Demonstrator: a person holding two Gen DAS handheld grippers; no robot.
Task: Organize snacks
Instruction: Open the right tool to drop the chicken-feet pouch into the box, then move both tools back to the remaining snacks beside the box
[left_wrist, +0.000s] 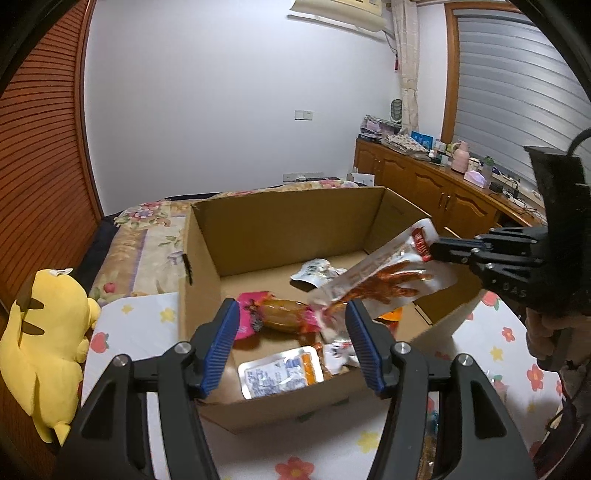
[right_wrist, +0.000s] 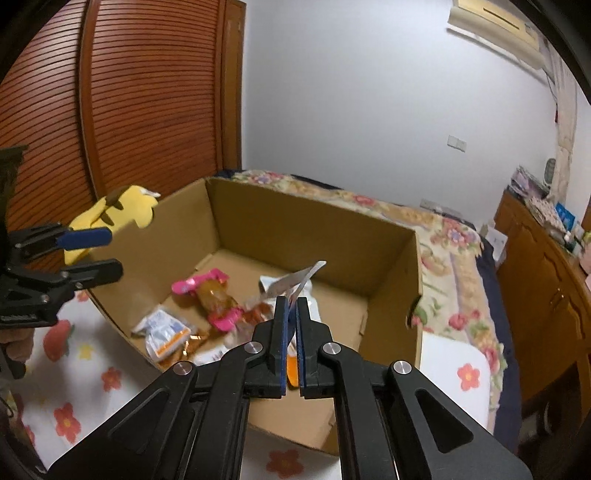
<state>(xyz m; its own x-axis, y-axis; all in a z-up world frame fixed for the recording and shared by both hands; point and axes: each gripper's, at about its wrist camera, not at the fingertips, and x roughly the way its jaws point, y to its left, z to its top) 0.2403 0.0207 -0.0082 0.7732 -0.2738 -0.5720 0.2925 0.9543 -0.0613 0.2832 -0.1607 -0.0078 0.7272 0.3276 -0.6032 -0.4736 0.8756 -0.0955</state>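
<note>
My right gripper (left_wrist: 437, 248) is pinched tight on the top edge of a clear pouch of red chicken feet (left_wrist: 376, 280), which hangs slanted over the open cardboard box (left_wrist: 280, 221). My left gripper (left_wrist: 291, 347) hovers at the box's near edge with its blue pads (left_wrist: 223, 343) spread and nothing between them. Inside the box lie a pink-wrapped brown snack (left_wrist: 275, 315), a foil-topped tray pack (left_wrist: 279, 374) and a white pouch (left_wrist: 314, 271) further back. The box sits on a flower-print sheet (left_wrist: 144, 317) on the bed. A yellow plush toy (left_wrist: 48, 343) lies to the box's left.
</note>
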